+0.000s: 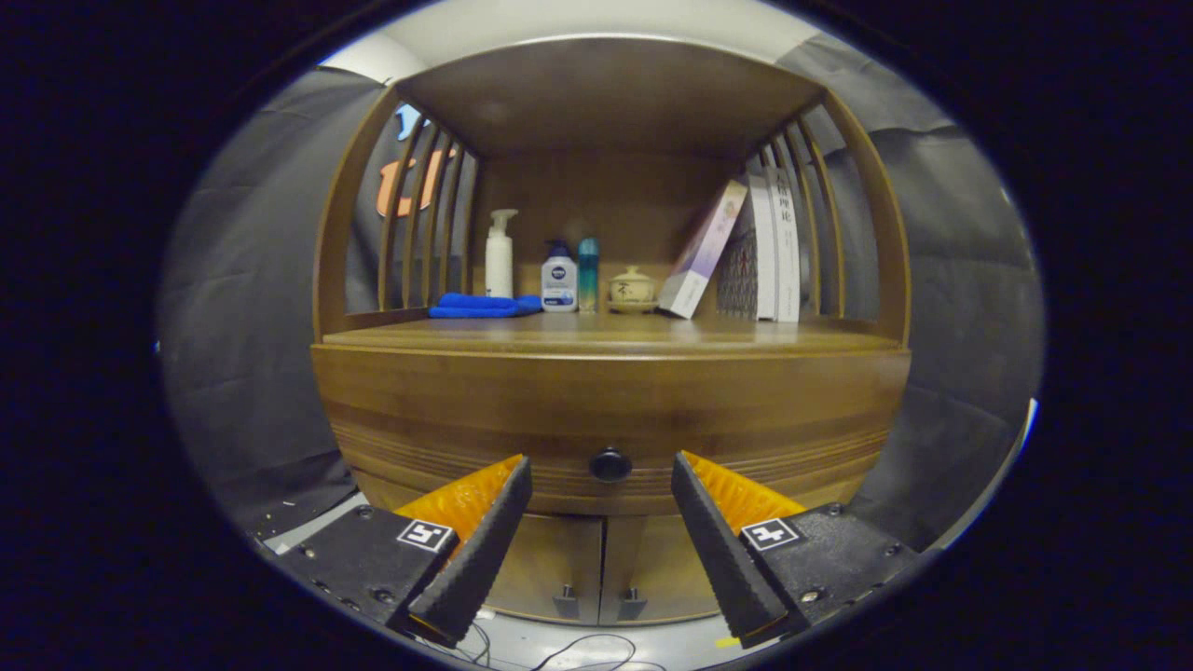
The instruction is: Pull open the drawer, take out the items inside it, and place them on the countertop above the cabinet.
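A brown wooden cabinet stands ahead, its drawer front (pixel 610 419) closed under the countertop (pixel 610 334). A small dark round knob (pixel 610 463) sits low in the middle of the drawer front. My gripper (pixel 601 466) is open, its two black and orange fingers (pixel 485 531) spread to either side of the knob, just short of it and not touching. The drawer's contents are hidden behind the closed front.
At the back of the countertop stand a folded blue cloth (pixel 485 305), a white pump bottle (pixel 500 253), two smaller bottles (pixel 559 278), a small lidded pot (pixel 632 289) and leaning books (pixel 736 252). Slatted sides and a top board enclose the shelf. Two lower doors (pixel 596 568) sit beneath the drawer.
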The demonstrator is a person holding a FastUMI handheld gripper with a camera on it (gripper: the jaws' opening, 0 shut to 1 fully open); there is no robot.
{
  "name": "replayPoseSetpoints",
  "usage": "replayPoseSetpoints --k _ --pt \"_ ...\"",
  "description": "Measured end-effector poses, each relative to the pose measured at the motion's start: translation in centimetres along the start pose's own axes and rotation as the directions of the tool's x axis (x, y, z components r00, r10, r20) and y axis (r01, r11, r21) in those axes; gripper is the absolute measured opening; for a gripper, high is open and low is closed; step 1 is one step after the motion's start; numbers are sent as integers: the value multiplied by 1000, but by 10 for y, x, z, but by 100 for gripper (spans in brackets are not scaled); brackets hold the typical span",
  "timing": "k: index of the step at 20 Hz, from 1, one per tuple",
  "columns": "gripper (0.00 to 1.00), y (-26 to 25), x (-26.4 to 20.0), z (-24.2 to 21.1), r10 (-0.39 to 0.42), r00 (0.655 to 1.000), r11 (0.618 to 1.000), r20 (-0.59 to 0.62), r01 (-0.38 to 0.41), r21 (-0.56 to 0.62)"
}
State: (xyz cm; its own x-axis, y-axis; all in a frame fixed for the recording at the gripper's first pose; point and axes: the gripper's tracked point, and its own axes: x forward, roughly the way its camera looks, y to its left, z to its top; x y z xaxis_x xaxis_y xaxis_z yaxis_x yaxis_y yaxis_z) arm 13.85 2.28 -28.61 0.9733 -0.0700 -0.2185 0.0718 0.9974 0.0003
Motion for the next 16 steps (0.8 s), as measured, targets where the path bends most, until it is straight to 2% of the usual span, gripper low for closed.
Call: replayPoseSetpoints --k 3,10,13,16 --pt "95 -6 18 -2 -14 1000 1000 -13 15 18" --pt "70 -7 30 -10 -12 999 999 -35 13 29" --pt "64 -2 32 -10 -13 999 999 -30 14 32" --pt "48 -1 32 -6 -31 999 999 -15 31 24"
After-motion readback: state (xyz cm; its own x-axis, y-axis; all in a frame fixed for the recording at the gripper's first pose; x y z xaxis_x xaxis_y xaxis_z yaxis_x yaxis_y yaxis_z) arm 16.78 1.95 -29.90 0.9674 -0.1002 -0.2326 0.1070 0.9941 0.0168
